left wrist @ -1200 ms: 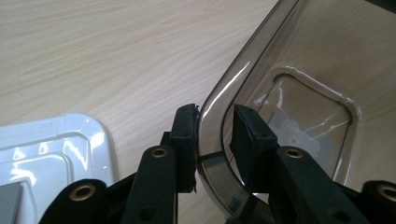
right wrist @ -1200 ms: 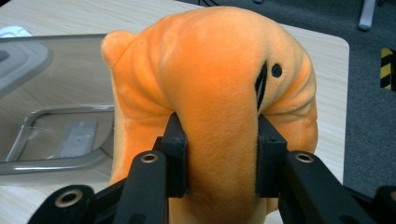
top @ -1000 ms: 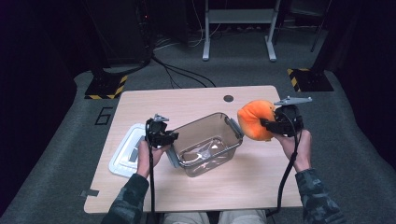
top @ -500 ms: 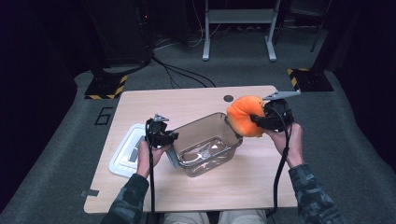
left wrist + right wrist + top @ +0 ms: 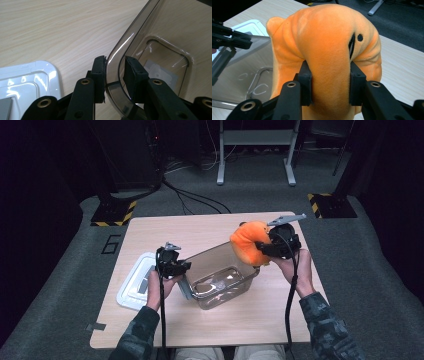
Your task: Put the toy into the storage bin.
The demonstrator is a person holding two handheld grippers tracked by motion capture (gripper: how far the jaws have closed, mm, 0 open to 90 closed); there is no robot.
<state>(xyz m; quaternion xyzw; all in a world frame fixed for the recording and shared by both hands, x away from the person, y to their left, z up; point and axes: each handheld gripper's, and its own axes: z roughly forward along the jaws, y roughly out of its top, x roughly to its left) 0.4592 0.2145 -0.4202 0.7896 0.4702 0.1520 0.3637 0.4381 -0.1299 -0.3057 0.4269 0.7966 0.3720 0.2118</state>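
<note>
Orange plush toy (image 5: 324, 50): soft, light, squashy; bulges around the pads, so likely to give and sag rather than slip, fuzzy cover offering good friction. Pinched across a thick fold at mid-body, a sound place to hold, since the stuffing there packs firm under pressure. Held in the air above the far right corner of the clear plastic tub (image 5: 222, 280), not yet inside it.

Right hand-held gripper (image 5: 265, 249): jaws pressed into the toy from both sides, pointing left toward the tub, lifted off the surface, wrist roughly level, forearm reaching in from the lower right.

Tub: stiff, smooth, thin-walled, probably slippery and light enough to skid if nudged; glossy wall best taken at the rim, near a corner where it is stiffest. Tilted up at its left side, apparently empty.

Left hand-held gripper (image 5: 113, 72): clamped on the tub's rim at the rounded near-left corner, one pad outside the wall, one inside, steadying it. Hand low beside the tub, forearm coming up from the bottom edge.

White lid (image 5: 136, 281): flat on the wooden surface (image 5: 200, 227), just left of the left hand, apart from the tub.
</note>
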